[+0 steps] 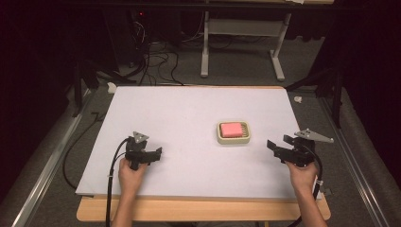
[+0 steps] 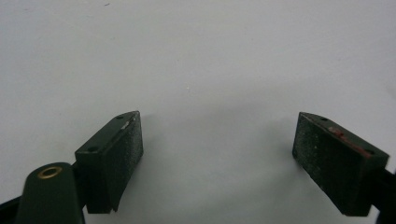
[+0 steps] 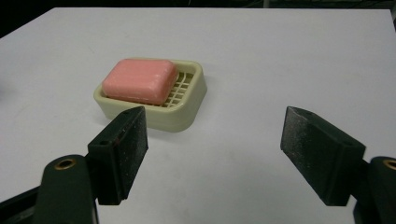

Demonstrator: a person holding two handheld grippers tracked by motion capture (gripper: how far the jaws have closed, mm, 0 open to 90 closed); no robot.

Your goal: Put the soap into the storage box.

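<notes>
A pink bar of soap (image 1: 231, 128) (image 3: 139, 80) lies in a cream soap dish (image 1: 221, 137) (image 3: 184, 111) with a slatted floor, right of the white table top's middle. My right gripper (image 1: 276, 143) (image 3: 215, 154) is held open to the right of the dish, jaws wide apart and pointing toward it, with nothing between them. Near the left front of the table, my left gripper (image 1: 153, 154) (image 2: 217, 154) is open too, its jaws over bare white surface. Each gripper is held by a hand coming in from the bottom.
The white sheet (image 1: 189, 109) covers a wooden table (image 1: 198, 210) whose edge shows at the front. Beyond the far edge are a white desk frame (image 1: 243, 45) and tangled cables (image 1: 156, 61) on grey carpet. Metal rails (image 1: 42, 161) run along both sides.
</notes>
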